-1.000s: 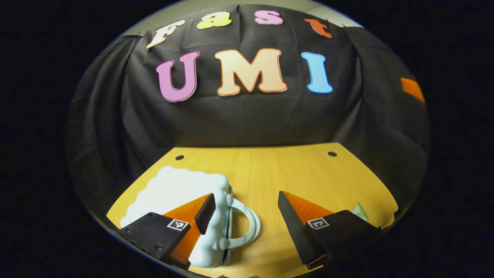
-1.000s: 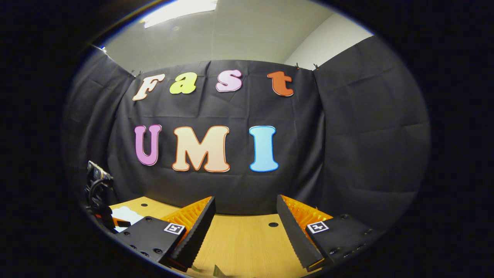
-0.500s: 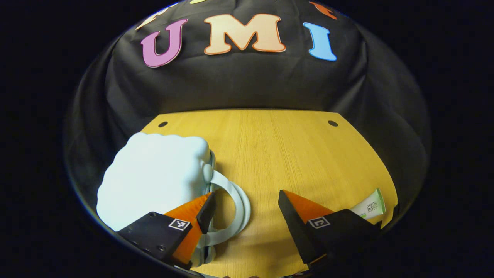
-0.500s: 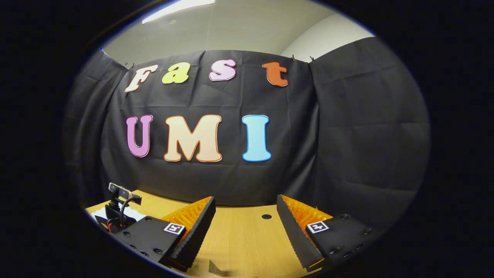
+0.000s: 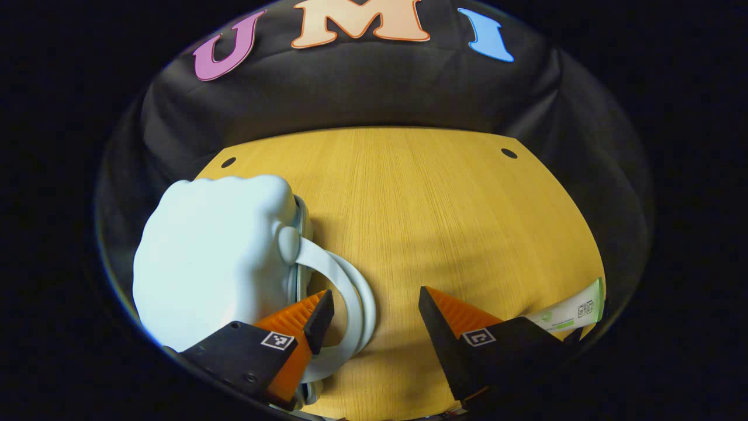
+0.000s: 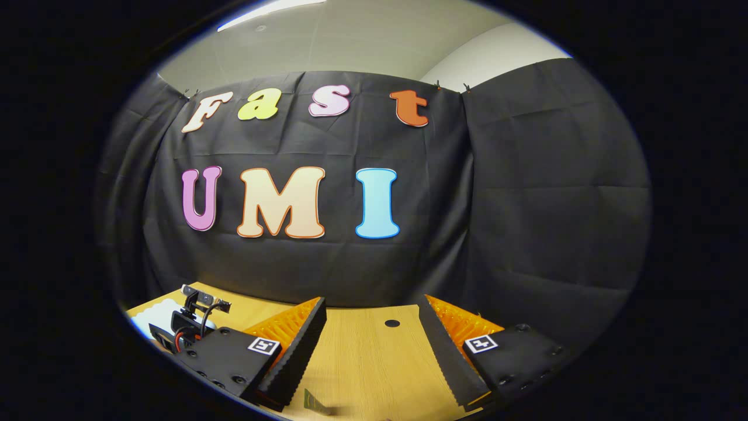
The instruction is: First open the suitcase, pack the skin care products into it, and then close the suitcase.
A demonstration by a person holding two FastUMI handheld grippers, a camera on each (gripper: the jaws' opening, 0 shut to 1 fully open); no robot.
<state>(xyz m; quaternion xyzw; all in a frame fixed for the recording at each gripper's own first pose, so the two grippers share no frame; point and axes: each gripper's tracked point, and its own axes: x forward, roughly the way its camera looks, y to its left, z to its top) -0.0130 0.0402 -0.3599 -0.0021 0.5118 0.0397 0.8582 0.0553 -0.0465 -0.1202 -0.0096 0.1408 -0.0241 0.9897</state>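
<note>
With the closed cloud-shaped suitcase (image 5: 213,257) at the lower left and both grippers' fingers spread and empty, the left gripper (image 5: 371,321) straddling its loop handle (image 5: 345,304) could merely drag it across the table (image 5: 438,210).

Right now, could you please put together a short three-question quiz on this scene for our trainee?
1. True or false: the suitcase lies closed on the table.
2. In the left gripper view, the left claw stands: A) open around the handle B) shut on the tube C) shut on nothing.
3. Fill in: the skin care tube lies near the table's ____ edge in the left gripper view.

Key: 1 true. 2 A. 3 right.
</note>
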